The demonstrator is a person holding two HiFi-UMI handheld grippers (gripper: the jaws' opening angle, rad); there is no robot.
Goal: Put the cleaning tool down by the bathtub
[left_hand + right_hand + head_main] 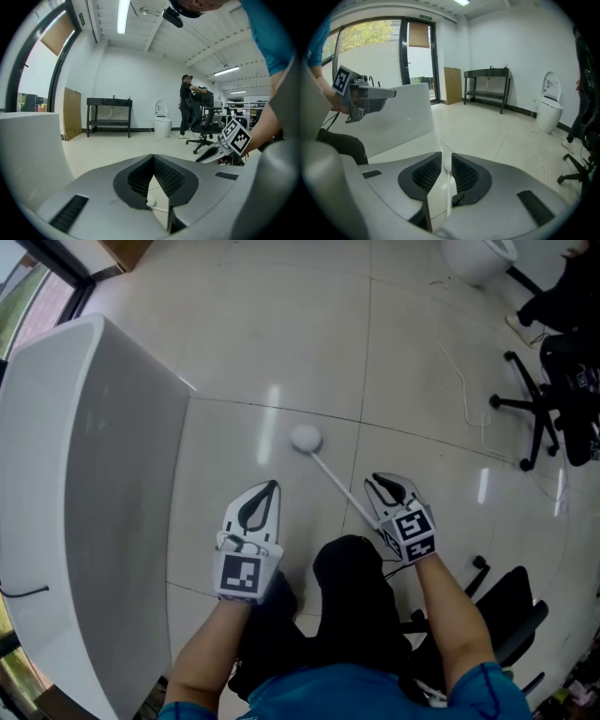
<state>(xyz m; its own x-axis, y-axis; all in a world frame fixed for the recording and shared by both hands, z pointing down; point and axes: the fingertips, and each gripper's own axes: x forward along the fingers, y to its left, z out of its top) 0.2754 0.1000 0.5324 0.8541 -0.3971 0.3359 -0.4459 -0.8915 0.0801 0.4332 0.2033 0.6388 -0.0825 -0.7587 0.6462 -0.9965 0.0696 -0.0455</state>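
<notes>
The cleaning tool has a white round head [306, 439] on the floor tiles and a thin white handle [342, 486] that runs back under my right gripper [377, 480]. That gripper is open: the handle [448, 197] shows in the narrow gap between its pads, with floor visible beside it. My left gripper [272, 486] hovers just left of the tool, shut and empty; its tips meet, and the tool's head [150, 204] shows through the gap below them. The white bathtub [84, 474] stands to the left, about a tile from the tool's head.
Black office chairs [539, 418] stand at the right, another [511, 615] behind my right arm. A white toilet [478, 259] and a thin cable [464, 381] are at the far right. A black table [110, 115] and a standing person [187, 105] are across the room.
</notes>
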